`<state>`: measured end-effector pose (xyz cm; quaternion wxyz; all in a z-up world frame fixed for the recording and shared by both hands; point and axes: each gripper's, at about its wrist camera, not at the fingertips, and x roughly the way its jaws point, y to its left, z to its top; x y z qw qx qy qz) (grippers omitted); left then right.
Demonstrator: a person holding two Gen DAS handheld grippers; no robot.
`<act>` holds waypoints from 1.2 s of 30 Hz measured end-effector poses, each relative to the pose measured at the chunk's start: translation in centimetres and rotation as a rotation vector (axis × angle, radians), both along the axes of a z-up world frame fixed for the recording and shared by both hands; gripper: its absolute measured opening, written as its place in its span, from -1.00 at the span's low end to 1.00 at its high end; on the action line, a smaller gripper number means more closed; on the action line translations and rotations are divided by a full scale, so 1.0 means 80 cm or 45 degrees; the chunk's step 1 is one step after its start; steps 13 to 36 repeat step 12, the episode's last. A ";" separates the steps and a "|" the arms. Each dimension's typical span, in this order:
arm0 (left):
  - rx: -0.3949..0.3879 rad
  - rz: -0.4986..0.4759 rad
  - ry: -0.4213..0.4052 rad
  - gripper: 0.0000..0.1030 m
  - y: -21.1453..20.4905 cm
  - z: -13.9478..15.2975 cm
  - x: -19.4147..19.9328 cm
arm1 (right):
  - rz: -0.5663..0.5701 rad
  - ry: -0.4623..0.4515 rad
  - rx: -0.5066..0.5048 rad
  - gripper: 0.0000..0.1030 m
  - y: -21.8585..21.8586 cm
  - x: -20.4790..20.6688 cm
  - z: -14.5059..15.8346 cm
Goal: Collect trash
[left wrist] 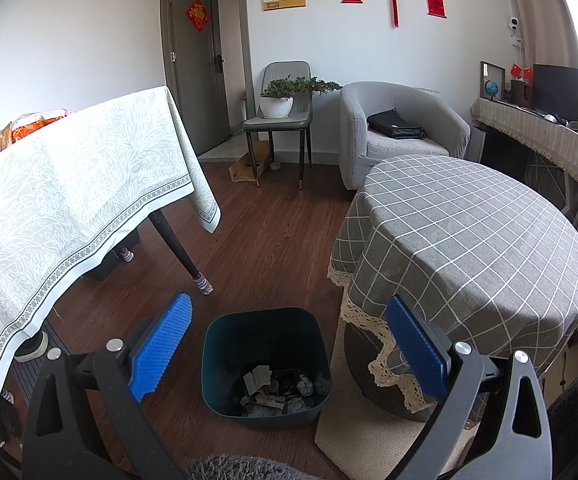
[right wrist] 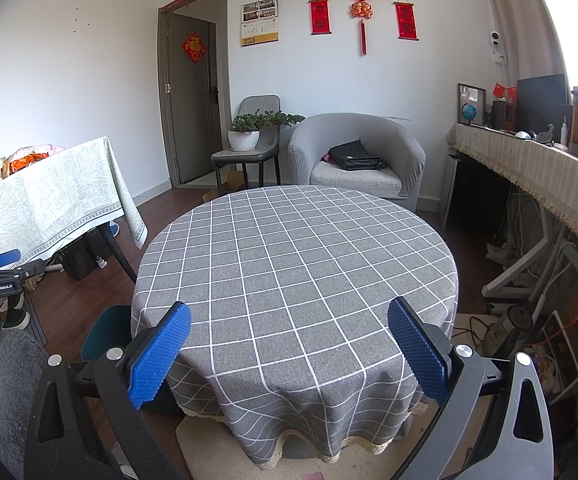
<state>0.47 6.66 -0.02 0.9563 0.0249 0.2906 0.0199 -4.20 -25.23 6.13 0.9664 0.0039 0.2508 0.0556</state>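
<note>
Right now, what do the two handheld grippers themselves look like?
Both the left gripper and right gripper have black angular arms with silver pivot bolts and blue textured finger pads. The right view shows the left one's grey handle and white lettering, too small to read.

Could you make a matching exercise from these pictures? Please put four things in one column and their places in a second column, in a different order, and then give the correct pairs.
Things:
1. trash bin
2. potted plant
3. black bag
4. left tongs

Places:
A. on the seat of the grey armchair
B. above the bin, open and empty
C. on the floor beside the round table
D. on the grey dining chair

Pairs: 1-C, 2-D, 3-A, 4-B
</note>
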 end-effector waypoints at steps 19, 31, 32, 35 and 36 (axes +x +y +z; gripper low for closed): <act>-0.002 0.009 0.009 0.93 0.002 0.000 0.001 | -0.001 0.000 0.001 0.93 0.001 0.000 0.000; -0.002 0.009 0.009 0.93 0.002 0.000 0.001 | -0.001 0.000 0.001 0.93 0.001 0.000 0.000; -0.002 0.009 0.009 0.93 0.002 0.000 0.001 | -0.001 0.000 0.001 0.93 0.001 0.000 0.000; -0.002 0.009 0.009 0.93 0.002 0.000 0.001 | -0.001 0.000 0.001 0.93 0.001 0.000 0.000; -0.002 0.009 0.009 0.93 0.002 0.000 0.001 | -0.001 0.000 0.001 0.93 0.001 0.000 0.000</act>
